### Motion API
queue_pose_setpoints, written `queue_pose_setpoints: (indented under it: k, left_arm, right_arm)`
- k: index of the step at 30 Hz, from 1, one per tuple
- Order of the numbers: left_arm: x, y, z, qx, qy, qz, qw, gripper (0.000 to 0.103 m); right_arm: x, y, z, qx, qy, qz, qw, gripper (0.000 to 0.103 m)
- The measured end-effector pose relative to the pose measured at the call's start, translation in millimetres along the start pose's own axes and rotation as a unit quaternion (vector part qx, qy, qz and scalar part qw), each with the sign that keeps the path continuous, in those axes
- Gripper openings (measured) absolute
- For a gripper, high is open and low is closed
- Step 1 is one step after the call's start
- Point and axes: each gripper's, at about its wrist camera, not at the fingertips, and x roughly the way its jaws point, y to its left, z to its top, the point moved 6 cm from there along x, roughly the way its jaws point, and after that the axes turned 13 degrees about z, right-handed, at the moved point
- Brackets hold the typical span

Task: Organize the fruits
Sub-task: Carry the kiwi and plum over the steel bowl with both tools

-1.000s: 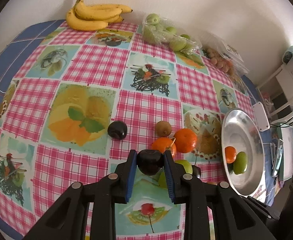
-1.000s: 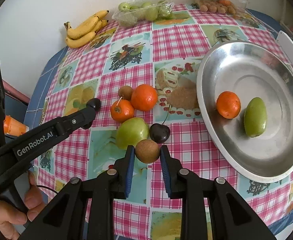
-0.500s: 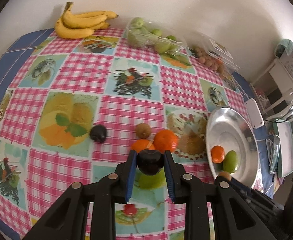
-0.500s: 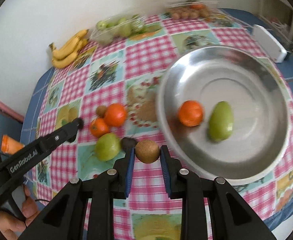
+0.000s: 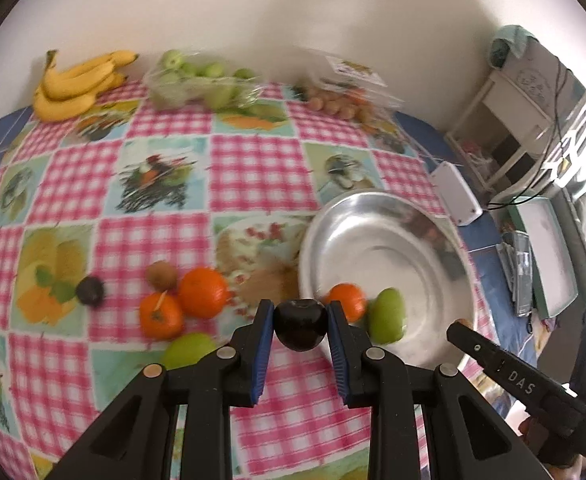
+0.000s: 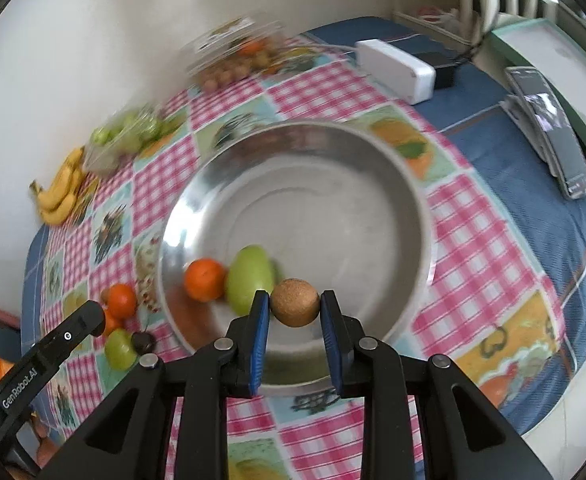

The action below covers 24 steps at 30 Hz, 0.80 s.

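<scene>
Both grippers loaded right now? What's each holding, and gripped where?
Yes. The left gripper pinches a dark plum across its sides; the right gripper pinches a round brown fruit across its sides.

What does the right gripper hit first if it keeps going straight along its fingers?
Likely the inside of the metal bowl. The right gripper, shut on a brown round fruit, points into it, and the green fruit lies just left of that line. Depth is unclear.
</scene>
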Motion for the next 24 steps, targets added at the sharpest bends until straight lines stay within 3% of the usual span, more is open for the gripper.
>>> queue_pose_setpoints:
  k: [7, 18, 24]
  left_arm:
    - [14.0, -24.1, 13.4, 0.025, -0.014, -0.003, 0.9996, 0.029]
    - [51.7, -47.6, 26.5, 0.047, -0.023, -0.014, 0.9985, 0.029]
    - [75.0, -58.7, 27.0, 0.05, -0.013, -0.024, 0.9984, 0.029]
  right_arm:
    - [2.4, -7.8, 12.3, -0.001, -0.01, -0.007, 1.0, 0.027]
    - [38.3, -2.5, 30.4, -0.016, 0.003, -0.005, 1.0, 0.027]
    - [48.4, -7.0, 40.1, -0.017, 0.003, -0.014, 1.0, 0.027]
